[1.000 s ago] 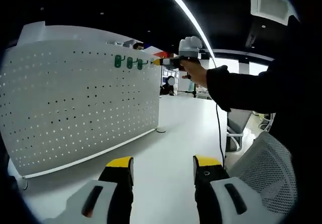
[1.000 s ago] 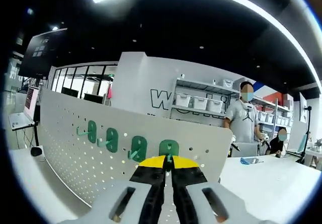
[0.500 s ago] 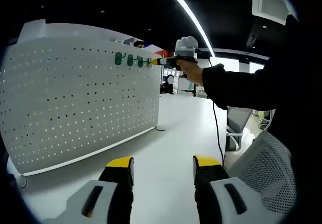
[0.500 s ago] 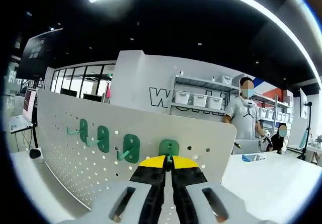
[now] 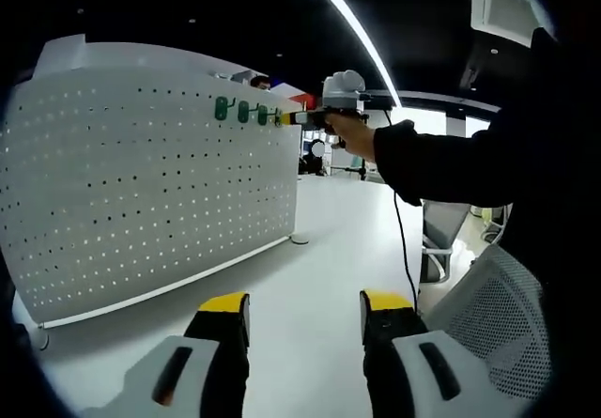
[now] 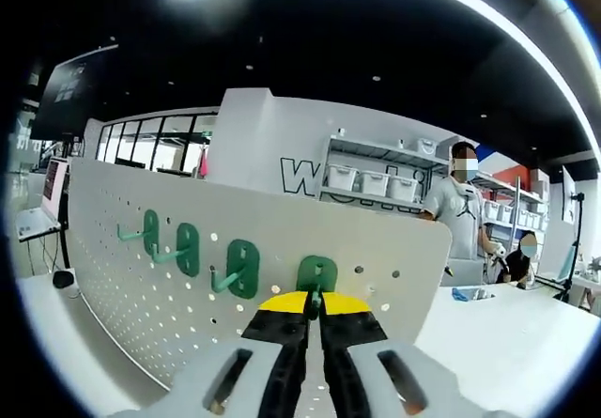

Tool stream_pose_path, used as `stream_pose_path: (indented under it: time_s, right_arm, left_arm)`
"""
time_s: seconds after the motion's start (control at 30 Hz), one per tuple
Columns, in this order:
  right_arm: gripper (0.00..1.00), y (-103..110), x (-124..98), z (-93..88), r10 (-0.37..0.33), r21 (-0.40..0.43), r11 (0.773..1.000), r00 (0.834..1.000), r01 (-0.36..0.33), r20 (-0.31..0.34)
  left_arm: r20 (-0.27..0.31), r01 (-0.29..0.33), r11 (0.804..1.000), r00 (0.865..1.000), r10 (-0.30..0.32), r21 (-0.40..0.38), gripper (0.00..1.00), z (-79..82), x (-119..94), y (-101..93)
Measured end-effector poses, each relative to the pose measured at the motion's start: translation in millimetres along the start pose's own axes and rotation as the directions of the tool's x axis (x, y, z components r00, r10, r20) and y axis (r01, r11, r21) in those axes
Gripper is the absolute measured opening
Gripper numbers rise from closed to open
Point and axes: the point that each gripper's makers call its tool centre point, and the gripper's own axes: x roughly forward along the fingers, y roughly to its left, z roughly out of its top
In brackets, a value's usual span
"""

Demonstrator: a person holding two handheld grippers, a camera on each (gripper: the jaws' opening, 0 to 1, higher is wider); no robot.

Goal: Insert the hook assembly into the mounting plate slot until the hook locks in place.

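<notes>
A white perforated mounting plate [image 6: 150, 286] stands upright on a white table. Three green hooks [image 6: 189, 249] hang in a row near its top edge. My right gripper [image 6: 314, 302] is shut on a fourth green hook [image 6: 317, 273], whose back plate lies against the board to the right of the row. In the left gripper view the same plate [image 5: 141, 183] fills the left side, with the green hooks [image 5: 242, 113] near its top right and the right gripper [image 5: 302, 116] pressed there in a person's hand. My left gripper [image 5: 305, 307] is open low over the table, holding nothing.
The person's dark sleeve [image 5: 451, 164] crosses the left gripper view, with a mesh chair [image 5: 498, 315] at lower right. Beyond the plate stand shelves with white bins [image 6: 376, 188] and two people [image 6: 458, 221]. White table [image 5: 319, 249] stretches ahead of the left gripper.
The right gripper has carried the fourth hook closer to the plate; the hook's back plate now sits against the board. The left gripper has stayed put.
</notes>
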Motion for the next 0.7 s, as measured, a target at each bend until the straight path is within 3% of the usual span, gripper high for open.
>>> stream_pose_path:
  time_s: [0.4,0.7]
  right_arm:
    - [0.14,-0.3,-17.8,-20.5,0.0,0.009,1.0,1.0,0.0,-0.031]
    - [0.19,12.2,-47.0,-19.2,0.022,0.016,1.0,1.0,-0.022,-0.004]
  left_arm:
    - [0.009,0.006,1.0,1.0,-0.006,0.005,0.49,2.6,-0.5,-2.4]
    - [0.016,0.007,1.0,1.0,-0.007,0.011,0.49,5.1,-1.1,-3.6]
